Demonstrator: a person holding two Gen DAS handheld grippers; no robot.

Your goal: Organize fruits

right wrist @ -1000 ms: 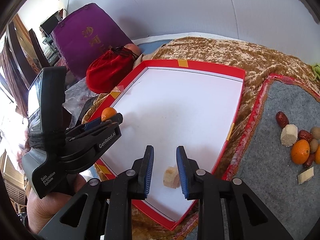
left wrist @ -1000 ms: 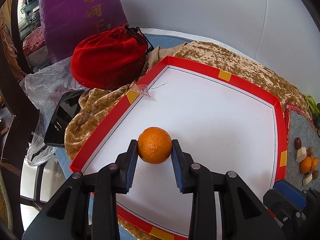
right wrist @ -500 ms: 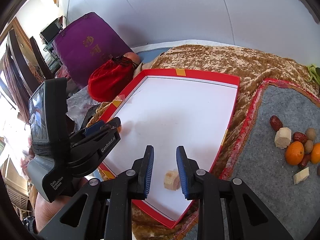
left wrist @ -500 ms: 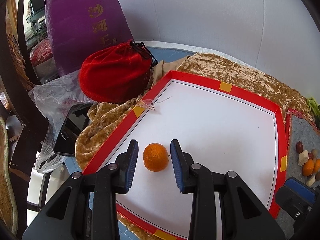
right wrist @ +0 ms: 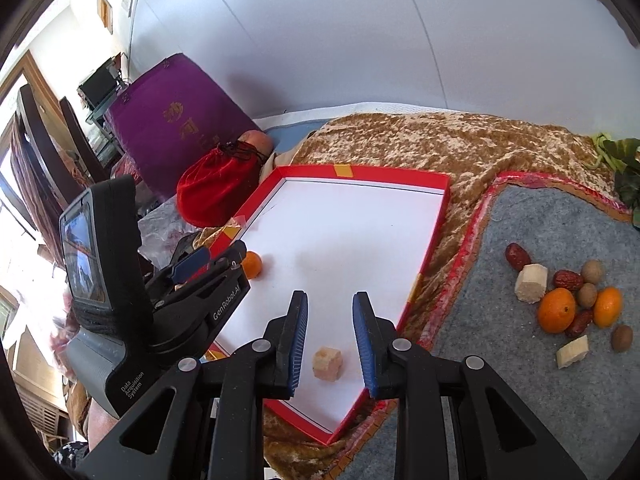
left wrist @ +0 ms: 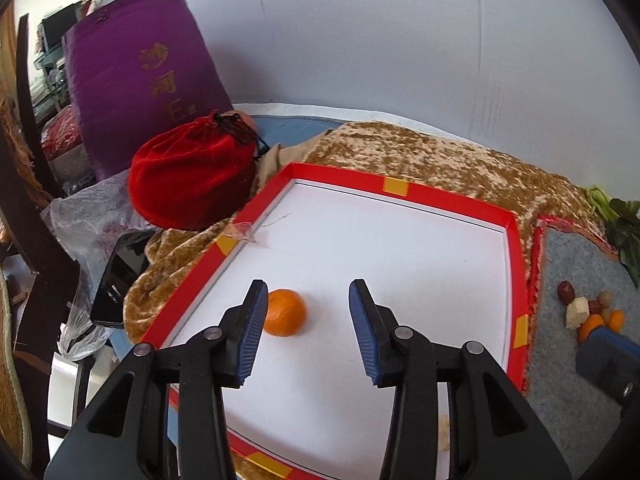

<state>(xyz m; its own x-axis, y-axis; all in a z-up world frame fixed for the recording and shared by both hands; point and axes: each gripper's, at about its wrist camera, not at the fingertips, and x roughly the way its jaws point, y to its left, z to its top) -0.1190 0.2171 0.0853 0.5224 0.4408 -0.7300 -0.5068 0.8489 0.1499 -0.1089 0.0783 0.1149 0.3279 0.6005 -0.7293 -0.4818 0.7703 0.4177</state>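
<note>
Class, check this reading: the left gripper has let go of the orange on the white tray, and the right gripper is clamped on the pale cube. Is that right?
One part is wrong. The right gripper is not clamped on the pale cube: the right wrist view shows gaps on both sides, the cube resting on the white tray. The left gripper, jaws opening, has indeed released the orange.

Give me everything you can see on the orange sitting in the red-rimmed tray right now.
The orange is a small, round mandarin with bright, slightly dimpled peel, whole and unpeeled. It rests on the white floor of the red-rimmed tray, close to the tray's left rim and well apart from the tan cube lying in the same tray. The left gripper is opening above it; in that wrist view the orange shows just beside the left pad, apparently free of both. Nothing else touches it.
</note>
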